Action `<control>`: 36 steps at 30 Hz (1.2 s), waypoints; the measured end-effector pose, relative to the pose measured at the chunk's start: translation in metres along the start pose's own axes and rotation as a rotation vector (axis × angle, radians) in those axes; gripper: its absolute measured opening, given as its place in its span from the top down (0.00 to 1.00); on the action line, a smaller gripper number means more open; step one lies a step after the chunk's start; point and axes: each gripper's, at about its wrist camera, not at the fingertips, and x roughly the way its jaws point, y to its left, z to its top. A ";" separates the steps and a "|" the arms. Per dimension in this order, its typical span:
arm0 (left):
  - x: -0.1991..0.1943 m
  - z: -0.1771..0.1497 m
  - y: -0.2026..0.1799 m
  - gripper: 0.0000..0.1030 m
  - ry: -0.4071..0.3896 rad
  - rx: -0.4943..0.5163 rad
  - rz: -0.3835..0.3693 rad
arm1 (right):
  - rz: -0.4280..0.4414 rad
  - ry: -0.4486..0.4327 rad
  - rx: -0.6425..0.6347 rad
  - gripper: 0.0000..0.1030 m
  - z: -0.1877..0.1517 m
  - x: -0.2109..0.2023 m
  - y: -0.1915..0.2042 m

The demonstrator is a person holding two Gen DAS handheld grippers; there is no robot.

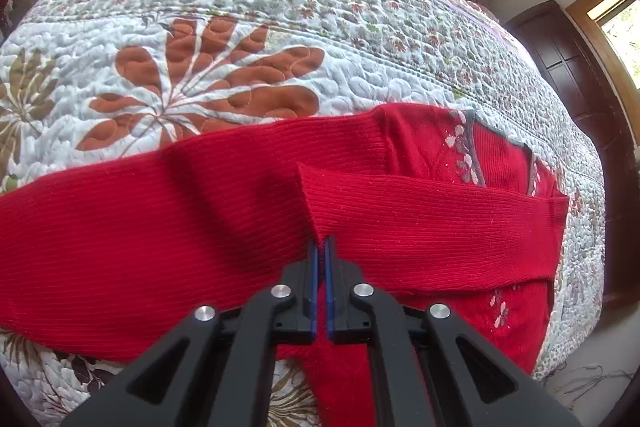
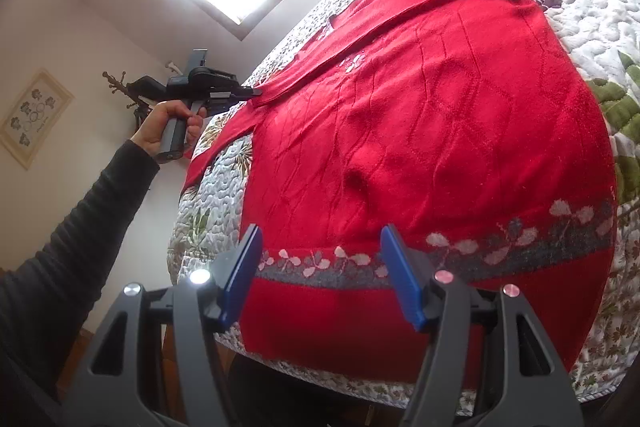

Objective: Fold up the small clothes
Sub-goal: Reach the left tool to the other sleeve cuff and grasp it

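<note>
A red knit sweater (image 2: pixel 420 131) with a grey band of pale flowers near its hem lies spread on a quilted bed. One sleeve (image 1: pixel 420 223) is folded across the sweater's body. My left gripper (image 1: pixel 321 241) is shut on that sleeve's cuff edge; the other sleeve (image 1: pixel 120 223) stretches away to the left. In the right wrist view the left gripper (image 2: pixel 256 92) shows at the far side of the sweater, held by a hand (image 2: pixel 168 127). My right gripper (image 2: pixel 320 247) is open above the hem, nothing between its blue fingers (image 2: pixel 240 279).
The floral quilt (image 1: pixel 240 27) covers the whole bed. A dark wooden door (image 1: pixel 568 67) and a window stand to the bed's right. A framed picture (image 2: pixel 34 115) hangs on the wall, with a coat stand (image 2: pixel 120 83) near it. The person's dark sleeve (image 2: pixel 72 227) reaches across.
</note>
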 end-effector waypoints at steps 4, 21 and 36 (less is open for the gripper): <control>0.005 0.000 0.002 0.98 -0.004 -0.008 0.000 | 0.005 -0.002 -0.008 0.40 -0.002 -0.002 0.004; 0.015 -0.022 0.013 0.52 -0.077 -0.055 -0.165 | 0.010 0.028 -0.029 0.38 -0.009 0.003 0.017; -0.175 -0.169 0.304 0.11 -0.593 -0.649 -0.184 | 0.018 0.103 -0.061 0.30 -0.025 0.020 0.037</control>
